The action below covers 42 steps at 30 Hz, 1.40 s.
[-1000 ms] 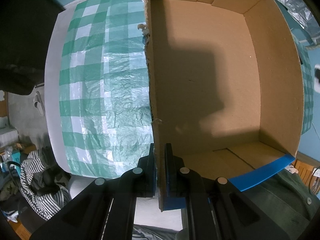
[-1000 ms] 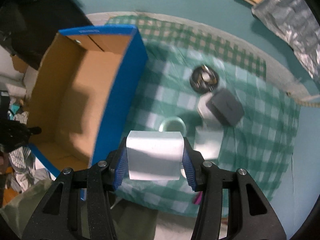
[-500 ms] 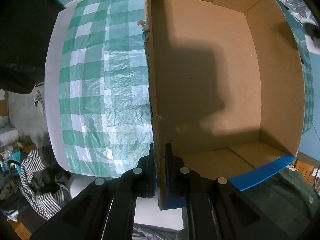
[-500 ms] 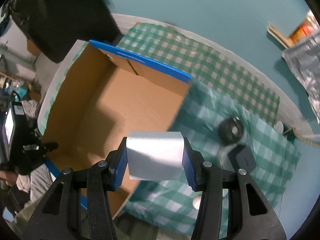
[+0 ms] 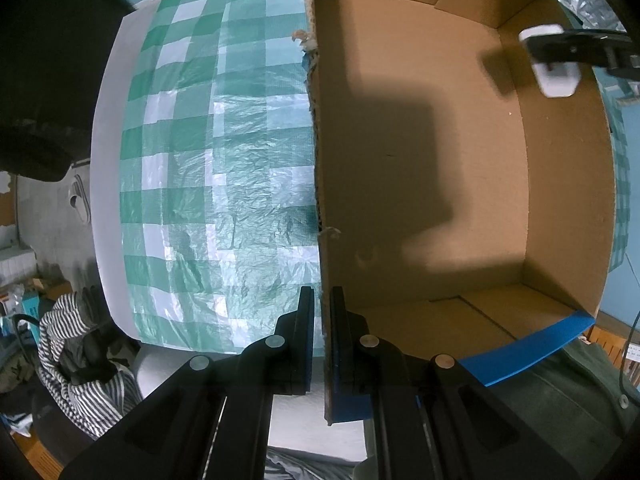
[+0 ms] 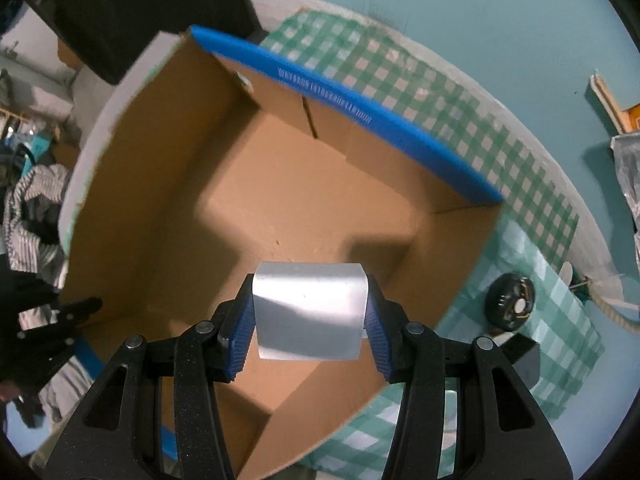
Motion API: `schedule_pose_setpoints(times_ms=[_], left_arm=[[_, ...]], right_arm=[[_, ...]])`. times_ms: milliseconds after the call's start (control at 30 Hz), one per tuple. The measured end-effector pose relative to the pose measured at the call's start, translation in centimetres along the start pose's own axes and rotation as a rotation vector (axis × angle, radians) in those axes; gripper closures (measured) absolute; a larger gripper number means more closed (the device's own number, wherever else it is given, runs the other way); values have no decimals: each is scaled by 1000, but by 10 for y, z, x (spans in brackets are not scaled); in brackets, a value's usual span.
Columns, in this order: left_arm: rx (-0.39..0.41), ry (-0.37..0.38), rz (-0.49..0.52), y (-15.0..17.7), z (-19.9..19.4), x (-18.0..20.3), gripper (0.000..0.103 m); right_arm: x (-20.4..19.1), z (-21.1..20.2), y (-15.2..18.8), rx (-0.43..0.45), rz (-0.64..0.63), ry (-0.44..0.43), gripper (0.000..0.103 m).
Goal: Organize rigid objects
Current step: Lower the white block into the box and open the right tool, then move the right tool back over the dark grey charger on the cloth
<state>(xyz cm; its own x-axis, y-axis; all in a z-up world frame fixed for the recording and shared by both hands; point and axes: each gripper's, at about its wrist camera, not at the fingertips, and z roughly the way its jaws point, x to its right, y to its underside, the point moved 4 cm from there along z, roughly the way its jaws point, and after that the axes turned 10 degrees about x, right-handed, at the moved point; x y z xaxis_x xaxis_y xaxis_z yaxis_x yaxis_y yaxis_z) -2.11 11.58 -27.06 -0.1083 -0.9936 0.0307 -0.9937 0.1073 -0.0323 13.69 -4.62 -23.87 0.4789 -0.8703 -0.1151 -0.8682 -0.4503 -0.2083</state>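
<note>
Two tools are at work on one cardboard box [image 6: 280,200]. The left tool [image 5: 322,320] is squeezed shut on the box's side wall, near a corner, with one pad outside and one pad inside. That grip keeps the box from sliding on the counter [image 5: 108,128], which has a green checked cloth [image 5: 208,168] over it.

The right tool [image 6: 310,312] grips a white block [image 6: 310,312] between its blue pads [image 6: 240,336]. The pads press on the block's two short sides, so its wide face looks up at the camera. In the left wrist view the same block [image 5: 556,76] shows at the far right side of the box, up in the air over the rim.

What matters most is this: the block hangs right over the open box, and the bare brown floor of the box is straight below it. The box's long side runs off toward the blue edge [image 6: 340,100]. I think the next move is to go down and let go. The block looks close to the near right wall, so it could bump there.

Outside the box, on the cloth, a round black thing [image 6: 510,300] and a dark grey block [image 6: 524,360] wait their turn.
</note>
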Motion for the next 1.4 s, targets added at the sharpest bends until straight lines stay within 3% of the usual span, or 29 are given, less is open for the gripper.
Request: schedule_pose_setpoints(times_ms=[233,567,633,733,1067,1167,1267,1400], left_arm=[[-1,3,4,0,0,0,96],[-2,-1,5,-1,-1,1,96],[-3,-3,8,-1,-1,0,96],[-4,-7,7,0,-1,1,96],[-6,-7,3,-3,-2,5,96],[-2,-9,5,-3,-3,5,96],[5,-10,4,-3,-5,5,96],[11,-8,-2,-4,-6,5,96]], right_arm=[[-7,27,5,-48,-31,42,54],[-9,23,4,-35,-34,44,53],[-6,20,5,-28,-28,41,49],[-2,12,5,-3,-16,29,42],[0,-37,4,93,-39,-12,41],[7,-49,4,100,-53,-20,40],[19,-61,6,116,-59,0,30],[41,-80,12,146,-37,14,29]])
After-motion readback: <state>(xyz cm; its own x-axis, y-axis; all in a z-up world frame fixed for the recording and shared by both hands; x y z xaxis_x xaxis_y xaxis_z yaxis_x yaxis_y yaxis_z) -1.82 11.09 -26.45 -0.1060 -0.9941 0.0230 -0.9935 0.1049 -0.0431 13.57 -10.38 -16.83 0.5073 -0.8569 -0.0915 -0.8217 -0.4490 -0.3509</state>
